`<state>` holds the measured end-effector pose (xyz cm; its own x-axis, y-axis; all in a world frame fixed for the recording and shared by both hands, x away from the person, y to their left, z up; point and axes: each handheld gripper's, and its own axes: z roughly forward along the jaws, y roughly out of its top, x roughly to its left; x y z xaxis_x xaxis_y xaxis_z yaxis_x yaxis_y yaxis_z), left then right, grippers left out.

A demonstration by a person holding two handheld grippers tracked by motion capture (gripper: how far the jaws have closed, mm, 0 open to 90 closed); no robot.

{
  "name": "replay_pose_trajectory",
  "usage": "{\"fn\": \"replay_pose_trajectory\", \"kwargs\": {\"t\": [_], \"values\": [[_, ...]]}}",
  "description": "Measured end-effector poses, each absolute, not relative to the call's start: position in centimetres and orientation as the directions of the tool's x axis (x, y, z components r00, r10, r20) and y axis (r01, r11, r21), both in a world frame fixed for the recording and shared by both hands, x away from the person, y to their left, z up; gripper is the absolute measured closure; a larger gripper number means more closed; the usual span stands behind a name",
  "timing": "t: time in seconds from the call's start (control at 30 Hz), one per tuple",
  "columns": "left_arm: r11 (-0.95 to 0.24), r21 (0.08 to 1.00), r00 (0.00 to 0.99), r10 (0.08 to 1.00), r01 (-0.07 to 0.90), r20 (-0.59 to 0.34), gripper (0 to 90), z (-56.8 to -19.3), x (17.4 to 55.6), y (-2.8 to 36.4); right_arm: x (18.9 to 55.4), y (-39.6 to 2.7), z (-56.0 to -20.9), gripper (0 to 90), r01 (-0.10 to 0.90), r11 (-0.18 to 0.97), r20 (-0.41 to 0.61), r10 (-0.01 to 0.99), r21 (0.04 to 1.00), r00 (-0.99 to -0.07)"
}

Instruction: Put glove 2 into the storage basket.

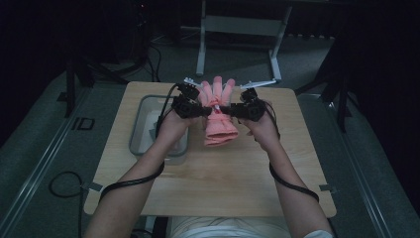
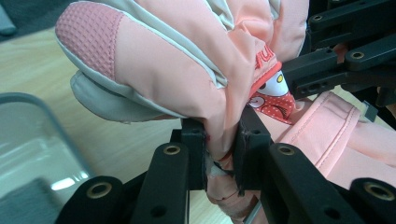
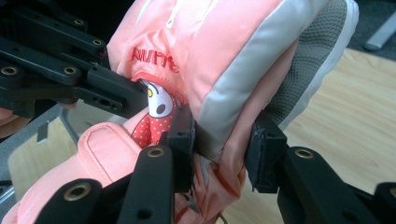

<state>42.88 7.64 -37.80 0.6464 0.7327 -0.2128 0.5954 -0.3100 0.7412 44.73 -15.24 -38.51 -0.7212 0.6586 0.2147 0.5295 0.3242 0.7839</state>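
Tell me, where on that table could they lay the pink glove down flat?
The glove hangs between both grippers. Bare wood lies on the table in front, between the forearms, and to the right of the right gripper. The left side is crowded by the clear bin beside the left gripper.

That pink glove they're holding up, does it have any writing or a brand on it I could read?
"nunne": red stitched letters on the pink glove, as far as they show; the word's start or end may be hidden by a fold.
In the left gripper view the same stitching is mostly folded away, unreadable.
The cartoon patch below the stitching carries a picture, no words.
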Motion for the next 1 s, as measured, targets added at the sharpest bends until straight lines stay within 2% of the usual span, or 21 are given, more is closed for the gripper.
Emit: {"fn": "replay_pose_trajectory", "kwargs": {"t": [0.27,1.0], "values": [[-0.284,0.746,0.614,0.763,0.602,-0.204,76.5,-36.8,42.3,10.7,44.9,-12.1,-37.2,66.4,0.498,0.351,0.189,0.635,0.793,-0.749],[-0.191,0.742,0.494,0.843,0.643,-0.211,76.5,-36.7,40.7,19.4,46.4,-2.7,-37.1,66.3,0.457,0.417,0.198,0.530,0.785,-0.824]]}}
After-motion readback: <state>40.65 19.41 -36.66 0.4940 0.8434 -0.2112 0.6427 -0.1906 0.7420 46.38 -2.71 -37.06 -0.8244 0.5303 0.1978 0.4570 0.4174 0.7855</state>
